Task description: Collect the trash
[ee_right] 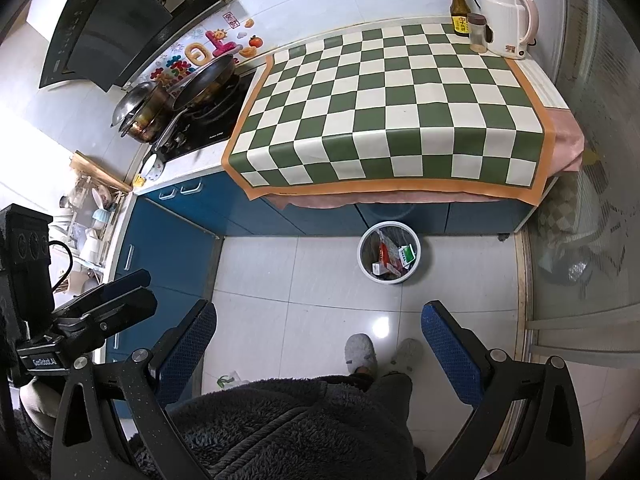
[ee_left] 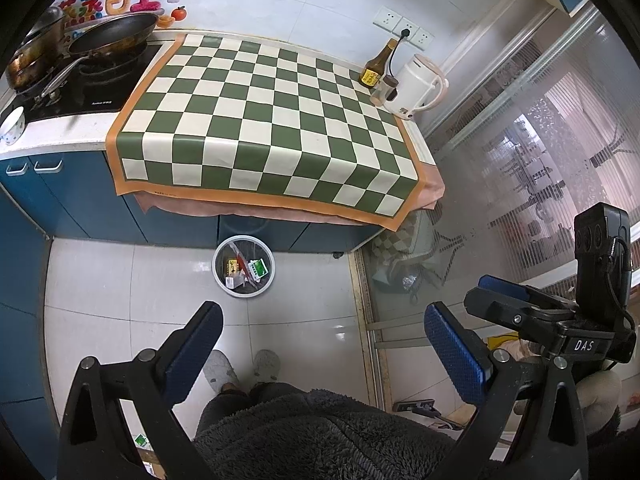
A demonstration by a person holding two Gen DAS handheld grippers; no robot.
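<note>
Both the left gripper (ee_left: pixel 323 340) and right gripper (ee_right: pixel 319 336) hang spread and empty above a wrapper-filled bin (ee_left: pixel 243 267), the checkered mat (ee_left: pixel 272 120) apparently cleared, collection seemingly nearly complete

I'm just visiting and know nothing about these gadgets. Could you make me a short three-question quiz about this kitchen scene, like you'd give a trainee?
1. True or false: the left gripper and the right gripper are both open and hold nothing.
2. Where does the trash bin stand? A) on the checkered cloth B) on the floor by the blue cabinets C) on the stove
3. Fill in: beside the white kettle stands a brown ____.

Key: 1 true; 2 B; 3 bottle.
</note>
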